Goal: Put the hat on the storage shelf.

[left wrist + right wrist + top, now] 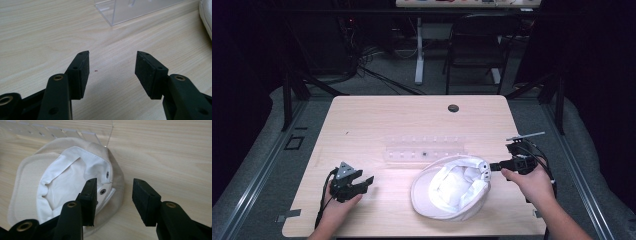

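White cap (451, 187) lies upside down on the tabletop (377, 117), near side, right of middle, just in front of a clear plastic rack (422, 149). Right gripper (113, 195) has fingers open, one over the cap's edge. Left gripper (111, 72), fingers open, holds nothing, over bare wood at near left.

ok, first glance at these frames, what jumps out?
The white cap, lying upside down with its lining showing, at the table's near right. The right gripper sits at its rim with jaws open, one over the lining, one outside. Behind it is a clear acrylic rack; the left gripper rests open at near left.
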`<state>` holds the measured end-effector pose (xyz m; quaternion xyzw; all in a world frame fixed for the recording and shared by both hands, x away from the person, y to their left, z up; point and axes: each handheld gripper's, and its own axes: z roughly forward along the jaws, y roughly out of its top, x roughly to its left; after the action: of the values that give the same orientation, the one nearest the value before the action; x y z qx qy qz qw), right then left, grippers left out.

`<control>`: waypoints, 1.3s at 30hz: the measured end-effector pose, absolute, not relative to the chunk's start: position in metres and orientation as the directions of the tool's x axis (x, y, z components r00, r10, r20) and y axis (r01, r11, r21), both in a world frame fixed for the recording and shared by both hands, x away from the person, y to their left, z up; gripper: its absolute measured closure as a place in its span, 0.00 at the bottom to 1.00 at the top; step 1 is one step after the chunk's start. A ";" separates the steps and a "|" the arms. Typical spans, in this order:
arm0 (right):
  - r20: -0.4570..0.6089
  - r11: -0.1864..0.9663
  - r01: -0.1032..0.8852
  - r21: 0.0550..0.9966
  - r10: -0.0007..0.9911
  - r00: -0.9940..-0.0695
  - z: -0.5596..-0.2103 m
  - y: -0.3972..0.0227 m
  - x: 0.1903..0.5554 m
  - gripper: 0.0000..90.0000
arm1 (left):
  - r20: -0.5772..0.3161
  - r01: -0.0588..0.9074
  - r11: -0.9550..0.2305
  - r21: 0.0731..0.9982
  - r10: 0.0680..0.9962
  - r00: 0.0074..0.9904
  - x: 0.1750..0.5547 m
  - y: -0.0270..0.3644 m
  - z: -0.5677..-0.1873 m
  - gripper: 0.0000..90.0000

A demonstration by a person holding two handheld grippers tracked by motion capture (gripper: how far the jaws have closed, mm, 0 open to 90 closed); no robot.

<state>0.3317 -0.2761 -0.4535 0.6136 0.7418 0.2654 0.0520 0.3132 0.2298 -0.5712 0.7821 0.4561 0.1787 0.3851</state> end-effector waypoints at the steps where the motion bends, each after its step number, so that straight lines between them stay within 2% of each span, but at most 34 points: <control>1: 0.259 0.109 0.897 0.429 0.936 -0.237 -0.453 -0.273 0.336 0.60 | -0.074 0.576 -0.283 0.767 0.852 0.518 0.313 0.230 -0.571 0.51; 7: 0.244 0.127 0.922 0.367 0.943 -0.227 -0.455 -0.267 0.345 0.58 | -0.074 0.574 -0.283 0.769 0.852 0.519 0.313 0.230 -0.571 0.51; 16: 0.283 0.122 0.952 0.280 0.937 -0.203 -0.472 -0.257 0.355 0.55 | -0.075 0.575 -0.286 0.767 0.849 0.523 0.313 0.231 -0.570 0.51; 17: 0.288 0.096 0.955 0.281 0.941 -0.179 -0.475 -0.255 0.355 0.55 | -0.076 0.575 -0.285 0.767 0.849 0.523 0.313 0.231 -0.570 0.51; 30: 0.303 0.097 0.970 0.222 0.939 -0.163 -0.489 -0.252 0.359 0.56 | -0.075 0.571 -0.285 0.770 0.848 0.524 0.313 0.231 -0.570 0.51; 34: 0.299 0.090 0.973 0.212 0.942 -0.152 -0.493 -0.250 0.360 0.58 | -0.075 0.572 -0.287 0.768 0.848 0.525 0.314 0.231 -0.570 0.51; 38: 0.314 0.049 0.978 0.203 0.943 -0.112 -0.498 -0.246 0.361 0.63 | -0.082 0.573 -0.273 0.772 0.853 0.516 0.314 0.234 -0.568 0.51; 39: 0.312 0.069 0.981 0.184 0.942 -0.125 -0.497 -0.247 0.362 0.65 | -0.084 0.573 -0.267 0.775 0.855 0.512 0.314 0.235 -0.569 0.51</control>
<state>0.3618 -0.2472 -0.4969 0.6592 0.7290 0.1757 -0.0548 0.3141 0.2345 -0.5686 0.7755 0.4604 0.1791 0.3932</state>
